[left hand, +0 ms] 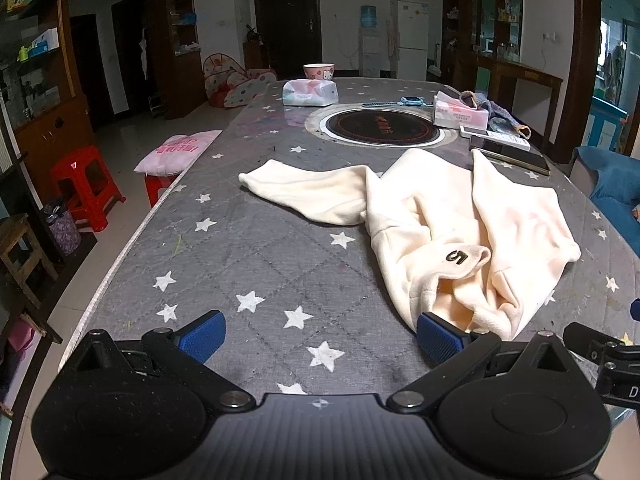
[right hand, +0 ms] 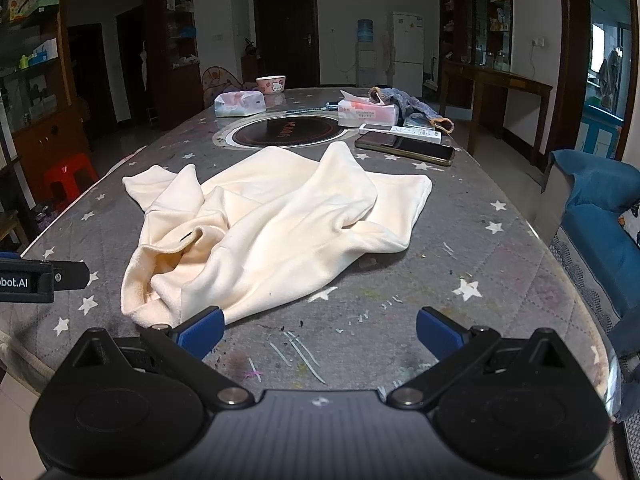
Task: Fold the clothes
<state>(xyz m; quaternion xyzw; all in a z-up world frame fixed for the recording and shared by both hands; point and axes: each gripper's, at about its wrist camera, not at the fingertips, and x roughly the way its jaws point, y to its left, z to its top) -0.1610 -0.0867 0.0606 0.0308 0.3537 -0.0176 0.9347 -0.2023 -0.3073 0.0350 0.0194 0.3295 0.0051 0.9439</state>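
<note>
Left gripper: its ribbed blue pads are standing wide apart with nothing between them, hovering at the near edge of the garment; the right-hand pad is sitting just beside the cream hem.
Right gripper: its jaws are likewise gaping and holding nothing, with the left-hand pad overlapping the garment's near hem; whether it is touching cannot be told.
Garment: a soft, fleecy cream top is lying crumpled in loose folds on the tabletop, one sleeve stretching out flat to the left, a rolled cuff showing a black "5" mark.
Tabletop: a grey quilted cover printed with white stars is lying under the garment, smudged and scratched near the grippers.
Beyond the garment: a flat dark phone is lying just past its far edge, a round black cooktop ring is sitting behind it, and farther off a white tissue box and a pink bowl are standing.
</note>
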